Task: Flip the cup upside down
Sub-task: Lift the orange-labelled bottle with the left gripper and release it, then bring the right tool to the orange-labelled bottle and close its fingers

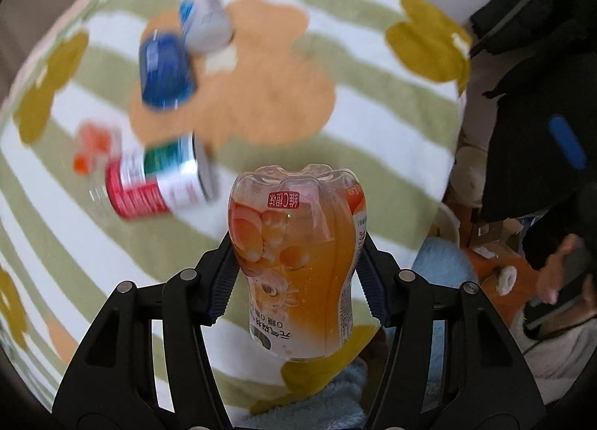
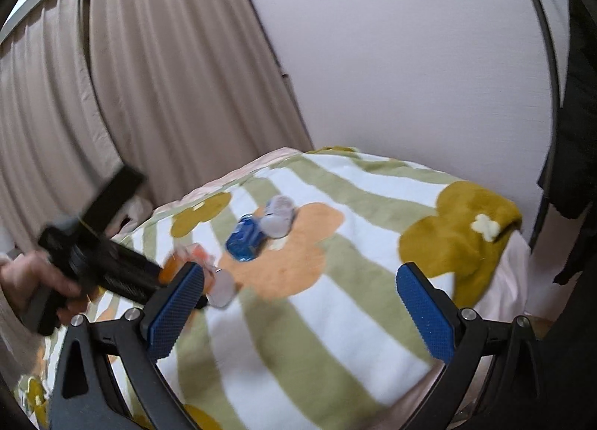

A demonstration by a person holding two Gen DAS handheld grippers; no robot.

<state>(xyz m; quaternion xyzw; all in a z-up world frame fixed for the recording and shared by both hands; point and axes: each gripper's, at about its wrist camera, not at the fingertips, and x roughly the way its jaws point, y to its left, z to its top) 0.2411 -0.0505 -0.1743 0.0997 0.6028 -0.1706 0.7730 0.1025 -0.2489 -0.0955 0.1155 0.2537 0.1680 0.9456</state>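
My left gripper [image 1: 298, 243] is shut on a clear bottle of orange drink [image 1: 298, 262]. The bottle's ribbed base points away from the camera and its label text reads inverted. On the striped blanket [image 1: 373, 124] beyond it lie a blue cup [image 1: 164, 71] and a grey-white cup [image 1: 205, 21], side by side and blurred. In the right wrist view my right gripper [image 2: 298, 288] is open and holds nothing, above the blanket [image 2: 335, 318]. The blue cup [image 2: 244, 239] and the grey-white cup [image 2: 278, 219] lie ahead of it. The left gripper [image 2: 108, 265] shows at the left, held by a hand [image 2: 26, 280].
A bottle with a red, white and green label and an orange cap [image 1: 149, 180] lies on its side left of the held bottle. A curtain [image 2: 130, 75] and a wall [image 2: 410, 56] stand behind the bed. Dark clothing [image 1: 541, 75] hangs at the right, with clutter below it.
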